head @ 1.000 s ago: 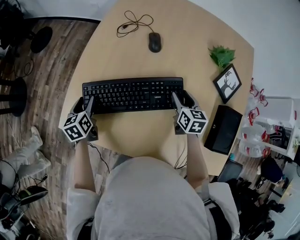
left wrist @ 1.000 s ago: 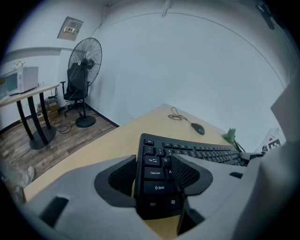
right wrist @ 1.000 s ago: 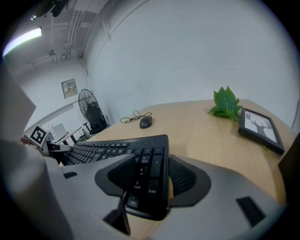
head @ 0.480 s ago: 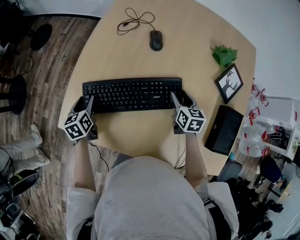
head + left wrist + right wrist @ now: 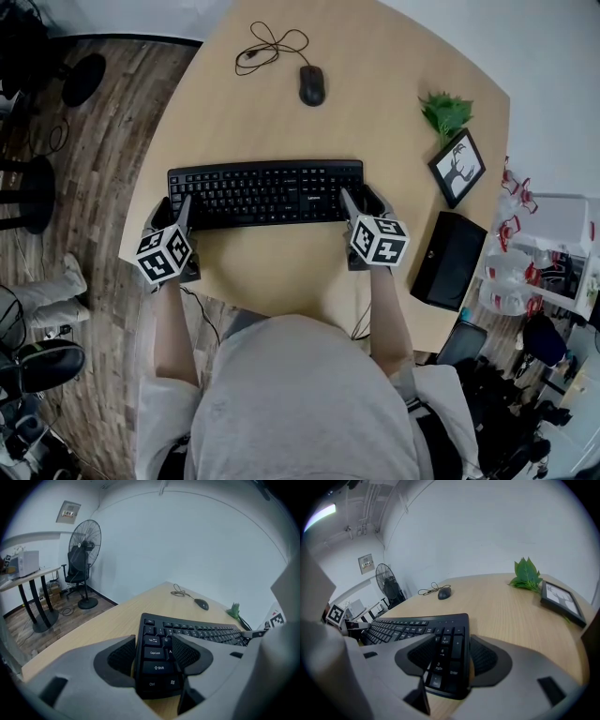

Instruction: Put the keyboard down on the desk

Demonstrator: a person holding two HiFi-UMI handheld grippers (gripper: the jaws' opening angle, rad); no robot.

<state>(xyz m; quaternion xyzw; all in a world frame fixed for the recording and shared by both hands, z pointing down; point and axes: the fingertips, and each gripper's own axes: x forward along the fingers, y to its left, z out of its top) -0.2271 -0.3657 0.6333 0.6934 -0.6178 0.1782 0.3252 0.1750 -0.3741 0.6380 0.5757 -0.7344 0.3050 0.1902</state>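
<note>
Left claw (image 5: 151,654): clamped on keyboard (image 5: 265,192) end
Right claw (image 5: 446,660): clamped on other end
Handling: likely stiff, light; grip ends

My head camera looks steeply down at the desk (image 5: 281,272). Both jaw cameras sit low, close; all share the keyboard (image 5: 265,192).

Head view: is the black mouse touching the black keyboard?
No, the black computer mouse lies apart from the black full-size keyboard, with bare light wooden desk between.
</note>
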